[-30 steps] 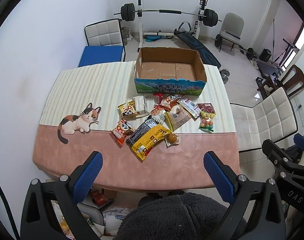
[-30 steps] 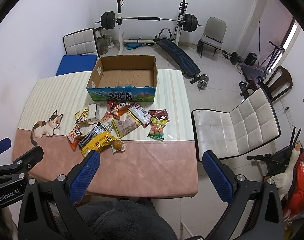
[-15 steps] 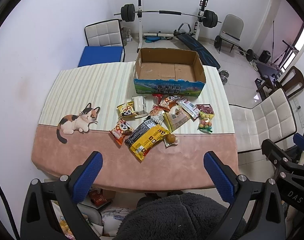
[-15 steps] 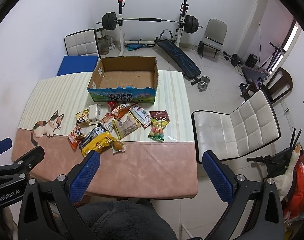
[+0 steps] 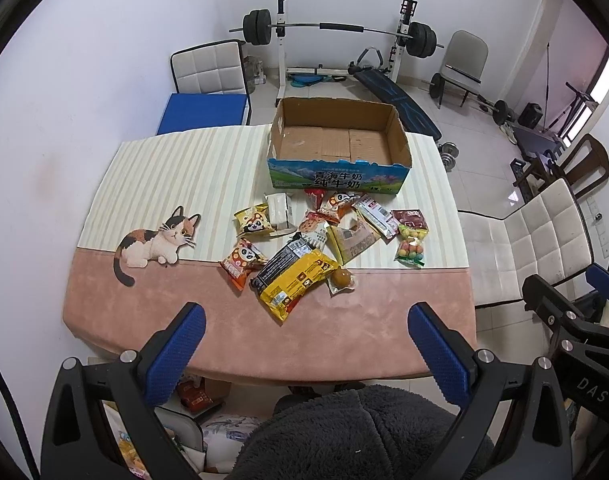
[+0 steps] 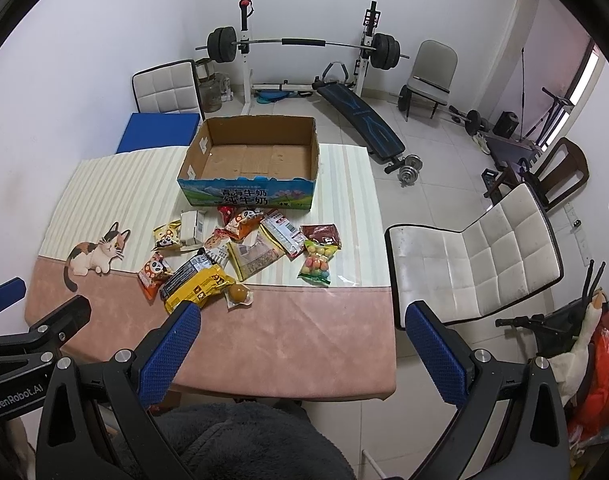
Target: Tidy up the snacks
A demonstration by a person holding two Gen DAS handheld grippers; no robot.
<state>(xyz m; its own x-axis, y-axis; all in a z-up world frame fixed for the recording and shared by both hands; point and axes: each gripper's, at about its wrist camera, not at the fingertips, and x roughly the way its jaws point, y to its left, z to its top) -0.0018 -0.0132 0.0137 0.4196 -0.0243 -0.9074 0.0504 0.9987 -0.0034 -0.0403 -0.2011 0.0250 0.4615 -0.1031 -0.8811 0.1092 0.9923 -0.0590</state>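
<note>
An empty open cardboard box point(image 5: 338, 142) point(image 6: 250, 160) stands at the far side of the table. Several snack packets lie in a heap in front of it: a large yellow bag point(image 5: 296, 282) point(image 6: 198, 288), a panda packet point(image 5: 240, 260) point(image 6: 154, 272), a bag of coloured candies point(image 5: 411, 244) point(image 6: 318, 262) and a small white carton point(image 5: 279, 210) point(image 6: 193, 224). My left gripper point(image 5: 304, 320) is open and empty, held high over the table's near edge. My right gripper point(image 6: 302, 324) is open and empty, also high above the near edge, to the right of the left one.
The table point(image 5: 364, 320) has a striped and pink cloth with a cat picture point(image 5: 156, 240). A white chair point(image 6: 476, 248) stands right of the table, another point(image 5: 208, 72) behind it. A barbell rack point(image 6: 304, 44) and bench fill the back of the room.
Both grippers have shifted slightly, so the table sits a little higher and to the right in the views. Nothing on the table has moved.
</note>
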